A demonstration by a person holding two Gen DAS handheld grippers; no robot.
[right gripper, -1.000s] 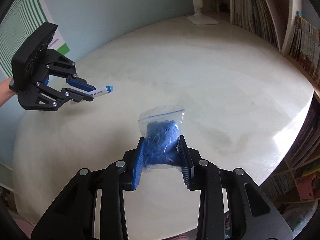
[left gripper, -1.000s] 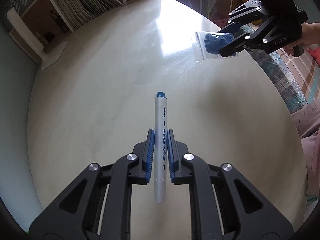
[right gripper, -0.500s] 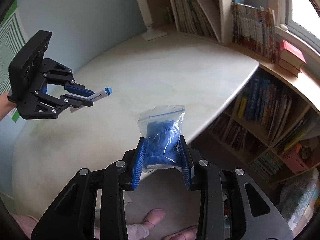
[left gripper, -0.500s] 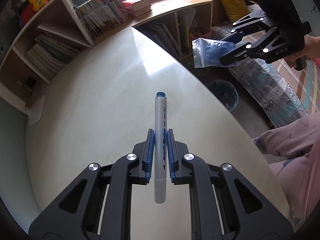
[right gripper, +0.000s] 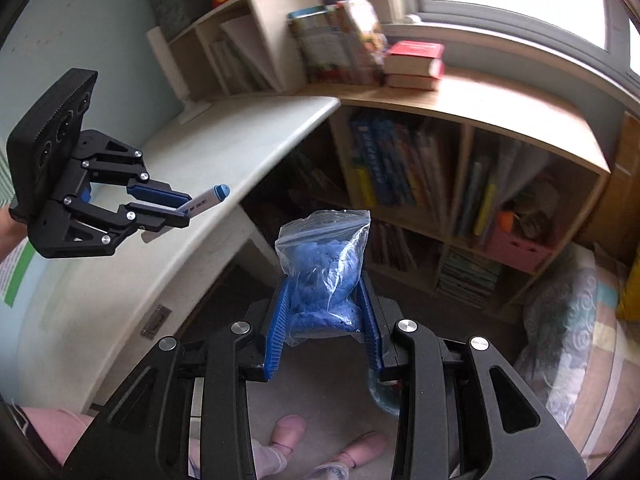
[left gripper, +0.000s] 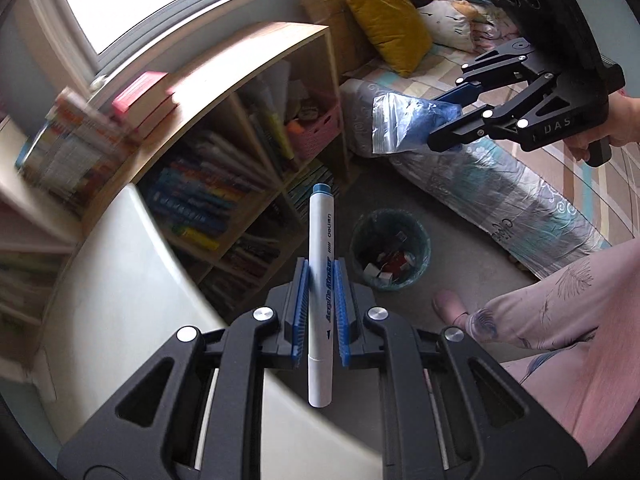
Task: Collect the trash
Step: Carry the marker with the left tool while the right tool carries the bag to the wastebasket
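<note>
My left gripper (left gripper: 320,276) is shut on a white marker with a blue cap (left gripper: 319,248), held in the air past the table edge. It also shows in the right wrist view (right gripper: 176,208) with the marker (right gripper: 206,200). My right gripper (right gripper: 324,288) is shut on a clear zip bag of blue material (right gripper: 326,264); it shows at upper right in the left wrist view (left gripper: 448,124) with the bag (left gripper: 404,122). A round trash bin (left gripper: 390,250) with scraps inside stands on the floor below, just right of the marker.
The white table (left gripper: 120,300) lies at left, its edge (right gripper: 240,168) near the left gripper. A wooden bookshelf (left gripper: 240,168) full of books stands behind. A bed with a wrapped mattress (left gripper: 500,184) is at right. The person's leg (left gripper: 560,320) and feet (right gripper: 288,428) are below.
Both grippers have swung right, off the table and toward the floor, each still holding its item. The trash bin has come closer and more central in the left wrist view.
</note>
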